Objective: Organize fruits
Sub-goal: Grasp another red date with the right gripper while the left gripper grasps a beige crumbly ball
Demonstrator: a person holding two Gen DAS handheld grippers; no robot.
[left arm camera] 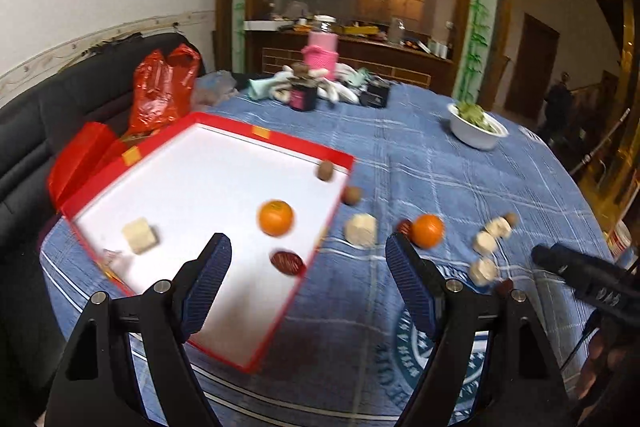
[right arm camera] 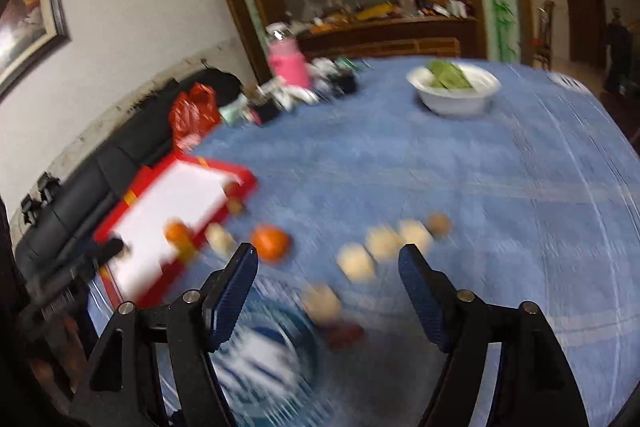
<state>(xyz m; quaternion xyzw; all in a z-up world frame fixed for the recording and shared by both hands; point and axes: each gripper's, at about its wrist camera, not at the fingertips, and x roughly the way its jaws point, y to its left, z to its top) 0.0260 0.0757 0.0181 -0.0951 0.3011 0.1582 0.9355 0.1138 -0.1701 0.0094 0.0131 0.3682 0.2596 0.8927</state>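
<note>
Here both my left gripper (left arm camera: 308, 251) and right gripper (right arm camera: 328, 263) gape wide, empty, above the red tray (left arm camera: 280, 141) and scattered fruit

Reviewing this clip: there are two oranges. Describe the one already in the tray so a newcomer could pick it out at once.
Find the red tray with the white floor on the left of the blue checked tablecloth. Inside it, near the right-hand wall, sits the orange, between a pale cube and a dark red fruit. The other orange lies outside, on the cloth.
</note>
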